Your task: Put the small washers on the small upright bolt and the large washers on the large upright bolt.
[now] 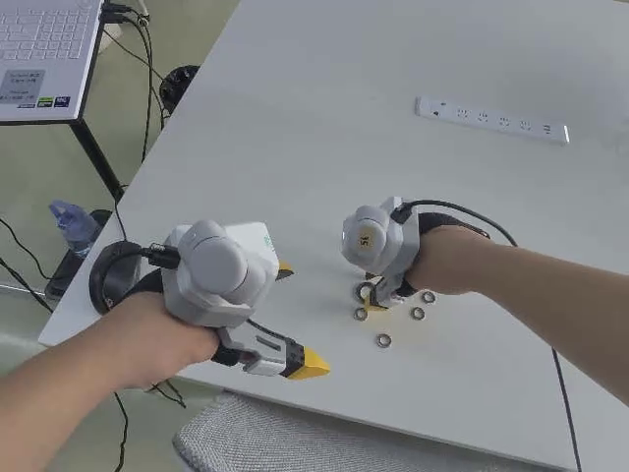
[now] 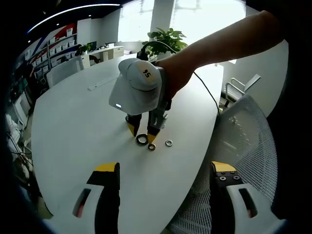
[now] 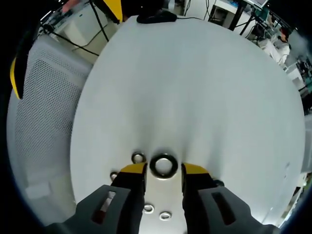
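A large dark washer [image 3: 153, 165] lies flat on the white table [image 1: 324, 147], near its front edge. My right gripper [image 3: 164, 169] points down at it, open, with a yellow tip on either side of the ring and small gaps between them. Several small washers [image 3: 138, 157] lie scattered around it, seen from above as small washers [image 1: 383, 340] to the right of the gripper. In the left gripper view the right gripper [image 2: 142, 132] stands over the large washer [image 2: 139, 140]. My left gripper [image 1: 297, 317] hovers wide open at the table's near edge, holding nothing.
A white power strip [image 1: 491, 120] lies at the far right of the table. A grey mesh chair [image 1: 256, 438] stands just below the table's front edge. Off the table to the left are a laptop [image 1: 44, 49], cables and a water bottle [image 1: 74, 224].
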A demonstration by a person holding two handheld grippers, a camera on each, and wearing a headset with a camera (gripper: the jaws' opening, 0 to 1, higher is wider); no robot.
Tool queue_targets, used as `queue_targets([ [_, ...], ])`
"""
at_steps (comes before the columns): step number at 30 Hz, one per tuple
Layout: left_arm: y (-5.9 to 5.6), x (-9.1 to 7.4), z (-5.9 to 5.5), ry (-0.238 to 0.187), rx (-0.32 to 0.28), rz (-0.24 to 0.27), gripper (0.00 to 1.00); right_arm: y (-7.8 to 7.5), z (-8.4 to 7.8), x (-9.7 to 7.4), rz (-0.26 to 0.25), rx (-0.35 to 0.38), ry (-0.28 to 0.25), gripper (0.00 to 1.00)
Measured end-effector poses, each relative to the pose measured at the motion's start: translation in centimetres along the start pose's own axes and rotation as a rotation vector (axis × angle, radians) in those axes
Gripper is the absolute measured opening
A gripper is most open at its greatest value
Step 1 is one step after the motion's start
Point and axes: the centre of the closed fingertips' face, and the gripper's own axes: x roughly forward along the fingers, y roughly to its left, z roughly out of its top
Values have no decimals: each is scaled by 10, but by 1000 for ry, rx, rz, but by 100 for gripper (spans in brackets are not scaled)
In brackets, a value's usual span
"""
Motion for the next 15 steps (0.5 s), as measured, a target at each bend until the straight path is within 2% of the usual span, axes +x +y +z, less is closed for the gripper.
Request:
queue_targets([
  [6, 0, -1, -1, -2, -9, 8, 74, 0, 0, 0, -1, -2, 11, 28],
  [15, 0, -3, -3, -5, -13, 19, 74, -2, 1, 0, -5, 34, 27, 25],
])
